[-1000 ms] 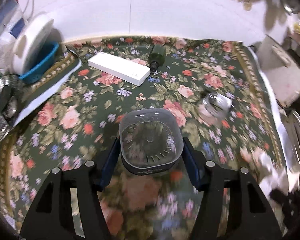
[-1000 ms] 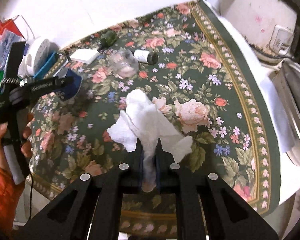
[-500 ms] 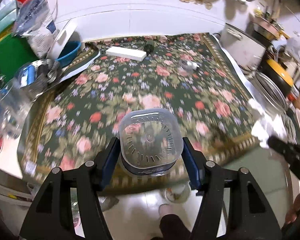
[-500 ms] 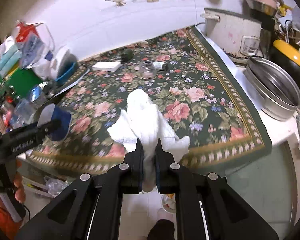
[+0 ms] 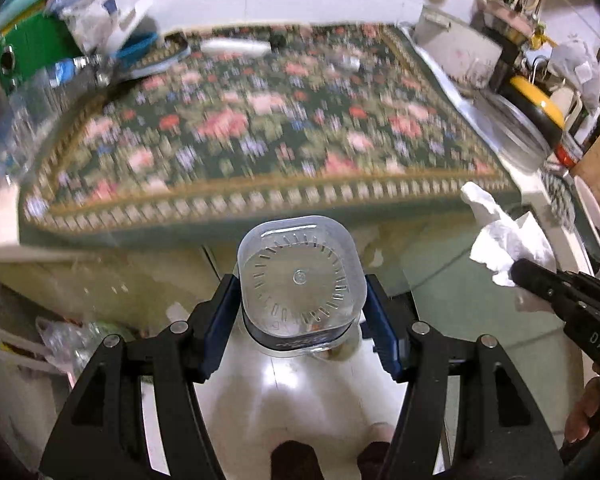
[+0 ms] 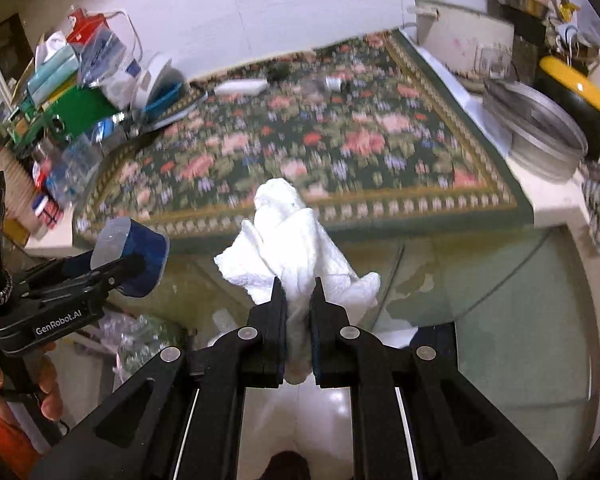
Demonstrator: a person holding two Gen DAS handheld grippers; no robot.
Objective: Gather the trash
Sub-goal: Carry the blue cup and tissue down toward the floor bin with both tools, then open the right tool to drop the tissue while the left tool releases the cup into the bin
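My left gripper (image 5: 300, 300) is shut on a clear plastic cup (image 5: 300, 284) with a dark band, its bottom facing the camera. It hangs in front of the table's near edge, above the pale floor. In the right wrist view the same cup (image 6: 138, 256) and the left gripper (image 6: 112, 268) show at the left. My right gripper (image 6: 299, 292) is shut on a crumpled white paper towel (image 6: 288, 240), also off the table's front edge. The towel (image 5: 500, 240) and the right gripper (image 5: 536, 276) appear at the right of the left wrist view.
The table has a floral cloth (image 6: 320, 148) with a white box (image 6: 240, 87) and a small bottle (image 6: 336, 83) at its far side. Clutter of bags and bottles (image 6: 72, 92) fills the left. Metal bowls (image 6: 540, 136) and a yellow-lidded pot (image 6: 572, 84) stand right. A plastic bag (image 5: 72, 340) lies low left.
Both grippers have pulled back from over the floral cloth to beyond its front edge, still holding the cup and the towel. The floor now shows beneath them.
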